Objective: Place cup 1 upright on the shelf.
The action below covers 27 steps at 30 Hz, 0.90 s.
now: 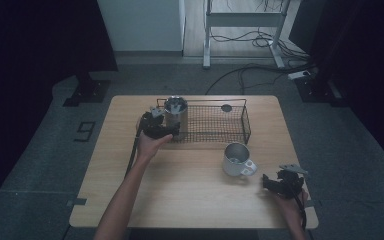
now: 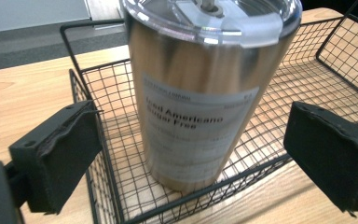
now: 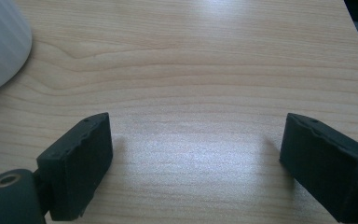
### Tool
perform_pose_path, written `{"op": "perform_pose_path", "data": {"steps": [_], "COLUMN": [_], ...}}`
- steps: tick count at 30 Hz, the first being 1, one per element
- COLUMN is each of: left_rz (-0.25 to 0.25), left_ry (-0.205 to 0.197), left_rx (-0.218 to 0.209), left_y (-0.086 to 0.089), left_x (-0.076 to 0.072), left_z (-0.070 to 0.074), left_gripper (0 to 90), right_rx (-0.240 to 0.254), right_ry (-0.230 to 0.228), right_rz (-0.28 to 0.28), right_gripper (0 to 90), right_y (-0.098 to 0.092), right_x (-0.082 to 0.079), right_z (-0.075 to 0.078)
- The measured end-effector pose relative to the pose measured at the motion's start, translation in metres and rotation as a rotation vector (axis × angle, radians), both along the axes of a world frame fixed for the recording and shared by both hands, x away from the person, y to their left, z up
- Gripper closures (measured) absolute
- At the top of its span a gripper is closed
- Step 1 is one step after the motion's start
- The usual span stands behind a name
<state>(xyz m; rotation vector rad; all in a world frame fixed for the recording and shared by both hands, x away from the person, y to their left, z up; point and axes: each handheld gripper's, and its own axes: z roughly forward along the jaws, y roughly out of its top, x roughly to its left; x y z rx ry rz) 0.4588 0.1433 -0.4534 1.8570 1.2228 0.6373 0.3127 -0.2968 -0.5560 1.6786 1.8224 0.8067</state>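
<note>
The left gripper [image 2: 191, 154] is released, its jaws wide on either side of the steel tumbler [image 2: 200, 102], which stands upright just ahead of them in the wire basket [image 2: 98, 140], seemingly untouched. The right gripper [image 3: 193, 158] gapes over bare table [image 3: 205, 70], the white mug [image 3: 0, 42] off to its left.

tumbler [image 2: 200, 93]: shiny silver, clear lid, white label with black words, right in front of the left gripper [image 2: 191, 154]
basket [image 2: 307, 84]: black wire in small squares, around the tumbler
left gripper: black pads
right gripper [image 3: 196, 163]: black pads
mug [image 1: 237, 160]: white, up and left of the right gripper
table [image 3: 205, 70]: light brown wood with wavy lines, under both grippers
</note>
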Motion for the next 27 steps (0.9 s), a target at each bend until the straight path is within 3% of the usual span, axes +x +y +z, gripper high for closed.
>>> {"op": "perform_pose_path", "data": {"steps": [4,12,16,27], "left_rz": [-0.004,-0.006,-0.005,-0.023], "left_ry": [0.009,-0.056,-0.074,-0.073], "left_rx": [-0.003,0.031,0.028,0.008], "left_y": [0.003,0.009,0.012,0.026], "left_x": [-0.008,-0.039,-0.053,-0.087], "left_z": [0.000,-0.004,-0.006,-0.015], "left_gripper": [5.8,12.7,13.9,14.5], "right_rx": [0.000,0.001,0.001,0.001], "right_ry": [0.000,0.002,0.002,0.001], "right_rz": [0.000,-0.002,-0.001,-0.001], "right_gripper": [8.9,9.0,9.0,9.0], "right_y": [0.000,0.000,0.000,0.000], "right_x": [0.000,0.000,0.000,0.000], "right_z": [0.000,0.000,0.000,0.000]}}
